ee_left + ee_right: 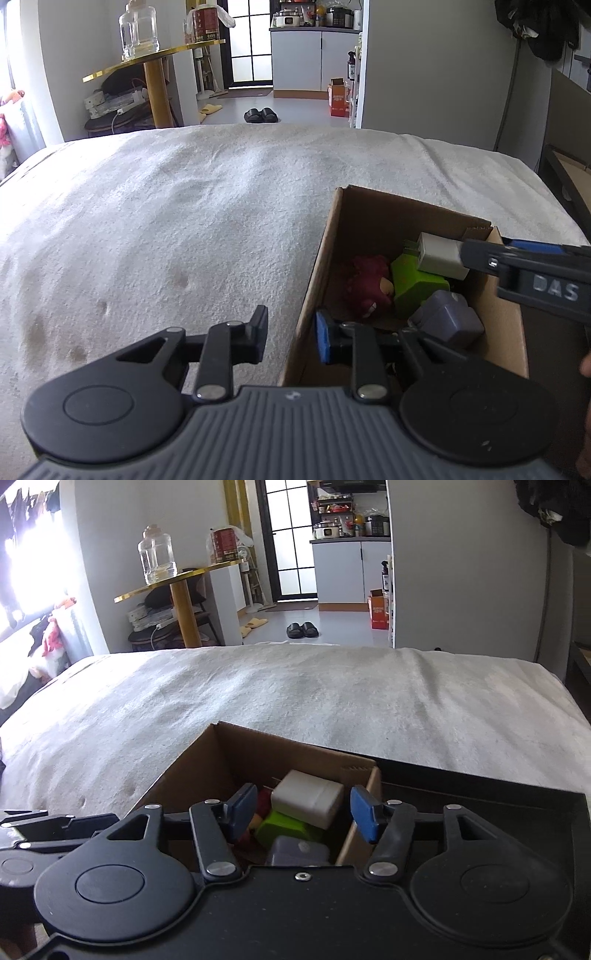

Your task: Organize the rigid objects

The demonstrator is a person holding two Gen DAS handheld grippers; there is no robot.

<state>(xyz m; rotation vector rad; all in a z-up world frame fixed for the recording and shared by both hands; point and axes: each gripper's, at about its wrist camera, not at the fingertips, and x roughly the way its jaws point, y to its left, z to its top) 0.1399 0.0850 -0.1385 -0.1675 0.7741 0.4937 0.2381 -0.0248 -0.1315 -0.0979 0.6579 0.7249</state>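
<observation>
One cardboard box (406,236) on white blanket (166,221); inside: one white block (306,799), one green block (282,829), one grey block (448,319), one red plush (367,284). Bedroom, kitchen doorway beyond, gold side table (155,59).

My left gripper (291,338) straddles box's near-left wall, jaws narrowly spread, pads not pressing it. My right gripper (303,814) over box, jaws spread; white block between them, pads not pressing it.

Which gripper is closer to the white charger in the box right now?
Right. The right gripper is over the box, fingers open either side of the white charger, not pressing it. The left gripper straddles the box's near-left wall, empty, farther away.
</observation>
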